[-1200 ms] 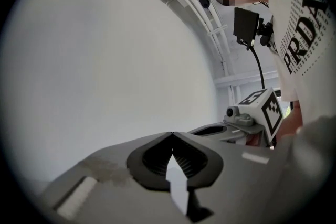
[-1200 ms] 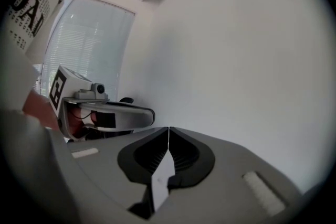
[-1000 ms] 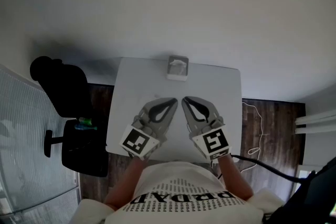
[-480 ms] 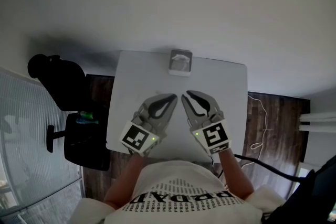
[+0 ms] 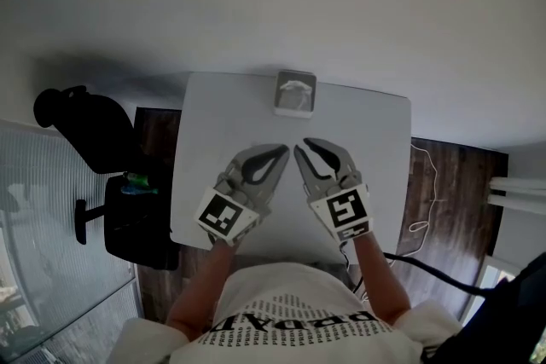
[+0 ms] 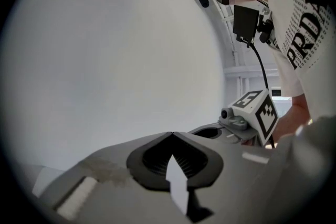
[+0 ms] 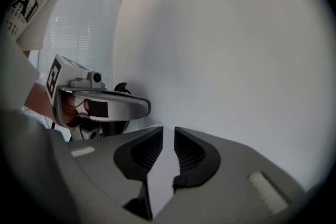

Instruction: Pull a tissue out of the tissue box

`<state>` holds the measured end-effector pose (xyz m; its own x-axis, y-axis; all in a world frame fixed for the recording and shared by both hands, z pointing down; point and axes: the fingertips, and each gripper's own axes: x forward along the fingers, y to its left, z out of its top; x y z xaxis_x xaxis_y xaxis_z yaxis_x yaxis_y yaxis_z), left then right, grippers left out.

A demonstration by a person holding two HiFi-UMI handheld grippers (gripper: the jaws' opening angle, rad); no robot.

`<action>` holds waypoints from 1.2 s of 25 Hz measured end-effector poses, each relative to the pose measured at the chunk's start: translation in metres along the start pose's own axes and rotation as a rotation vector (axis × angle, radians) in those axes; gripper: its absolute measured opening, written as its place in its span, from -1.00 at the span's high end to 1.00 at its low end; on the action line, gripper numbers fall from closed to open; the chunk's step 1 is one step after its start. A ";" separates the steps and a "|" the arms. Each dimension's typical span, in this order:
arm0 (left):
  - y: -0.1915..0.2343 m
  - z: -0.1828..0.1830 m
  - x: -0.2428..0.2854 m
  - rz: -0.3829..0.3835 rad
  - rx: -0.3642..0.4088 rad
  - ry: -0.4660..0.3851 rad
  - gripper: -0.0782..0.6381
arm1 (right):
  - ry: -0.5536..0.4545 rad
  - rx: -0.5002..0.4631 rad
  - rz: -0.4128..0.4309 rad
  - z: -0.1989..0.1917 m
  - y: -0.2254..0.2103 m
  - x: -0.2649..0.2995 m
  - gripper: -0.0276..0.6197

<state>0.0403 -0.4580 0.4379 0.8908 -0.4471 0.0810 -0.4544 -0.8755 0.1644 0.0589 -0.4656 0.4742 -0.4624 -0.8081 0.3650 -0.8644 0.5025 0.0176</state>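
The tissue box (image 5: pixel 295 93) stands at the far edge of the white table (image 5: pixel 375 149), with a white tissue poking out of its top. Both grippers hover over the near half of the table, side by side, tips pointing at the box and well short of it. My left gripper (image 5: pixel 284 152) (image 6: pixel 171 134) is shut, its tips meeting with nothing between them. My right gripper (image 5: pixel 300 149) (image 7: pixel 168 129) has just been opening; a narrow gap shows between its pads, and it holds nothing. The box is out of sight in both gripper views.
A black office chair (image 5: pixel 85 128) stands left of the table, with a small green and blue thing (image 5: pixel 136 183) on it. A cable (image 5: pixel 422 200) lies on the dark wood floor at the right. A white wall rises behind the table.
Both grippers have sunk a little toward the table, still side by side. The right jaws have parted slightly. The table and box sit higher in the head view.
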 end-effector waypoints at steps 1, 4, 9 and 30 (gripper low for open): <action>0.003 -0.005 0.004 -0.002 -0.006 0.005 0.79 | 0.007 0.001 -0.001 -0.005 -0.002 0.005 0.69; 0.012 -0.017 0.012 -0.002 -0.014 0.023 0.79 | 0.036 -0.010 0.002 -0.018 -0.007 0.020 0.65; 0.022 -0.034 0.024 -0.005 -0.030 0.038 0.79 | 0.079 -0.001 -0.004 -0.036 -0.019 0.038 0.61; 0.072 -0.097 0.051 0.013 -0.088 0.080 0.79 | 0.247 0.036 -0.086 -0.115 -0.063 0.110 0.49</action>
<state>0.0535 -0.5260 0.5495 0.8837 -0.4392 0.1617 -0.4672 -0.8486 0.2481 0.0848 -0.5509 0.6203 -0.3281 -0.7457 0.5799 -0.9071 0.4201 0.0271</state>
